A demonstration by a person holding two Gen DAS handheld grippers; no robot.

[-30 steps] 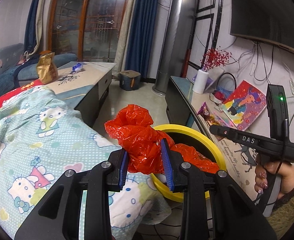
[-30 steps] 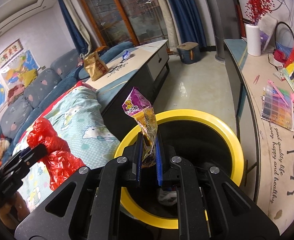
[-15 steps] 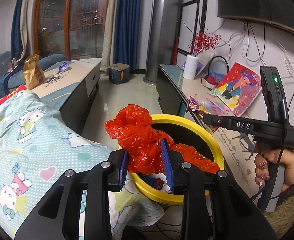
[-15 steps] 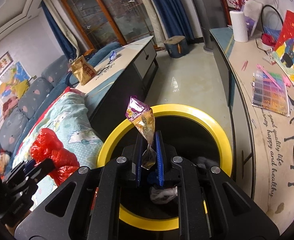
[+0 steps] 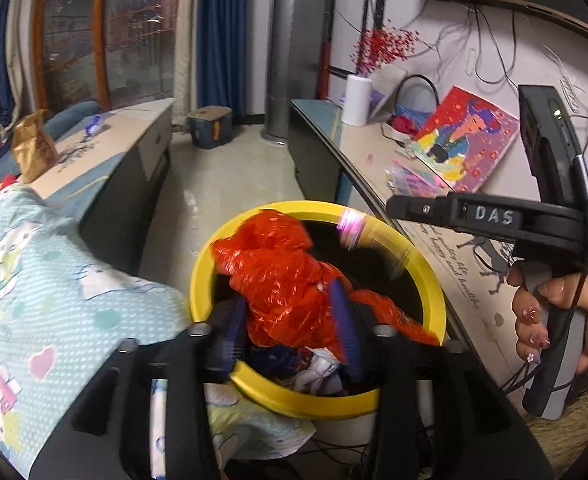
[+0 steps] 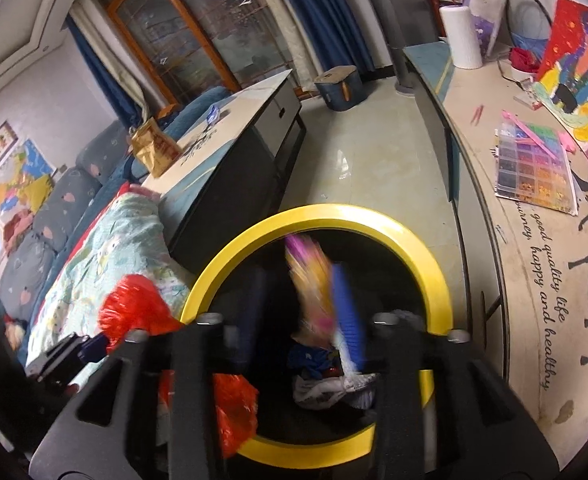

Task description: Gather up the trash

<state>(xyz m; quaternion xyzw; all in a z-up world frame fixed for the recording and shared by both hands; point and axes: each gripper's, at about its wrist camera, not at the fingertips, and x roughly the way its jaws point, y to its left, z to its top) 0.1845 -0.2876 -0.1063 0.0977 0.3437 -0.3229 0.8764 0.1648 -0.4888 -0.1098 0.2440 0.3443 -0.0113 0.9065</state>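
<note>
A yellow-rimmed bin stands below both grippers, with crumpled trash at its bottom. Over its near edge my left gripper has its jaws opening; a red plastic bag sits loose between them, spilling into the bin. My right gripper is above the bin's middle with its jaws opening too. A blurred purple and yellow snack wrapper drops between them, close to the right pad. The left wrist view shows the right gripper from the side with the wrapper at its tip.
A cartoon-print blanket lies left of the bin. Behind it a low cabinet carries a brown snack bag and a small blue wrapper. A long bench on the right holds a painting and a bead box. A blue box sits on the floor.
Both grippers sank toward the bin. Both sets of jaws have spread apart. The red bag and the snack wrapper, held tight before, now hang loose and slip down.
</note>
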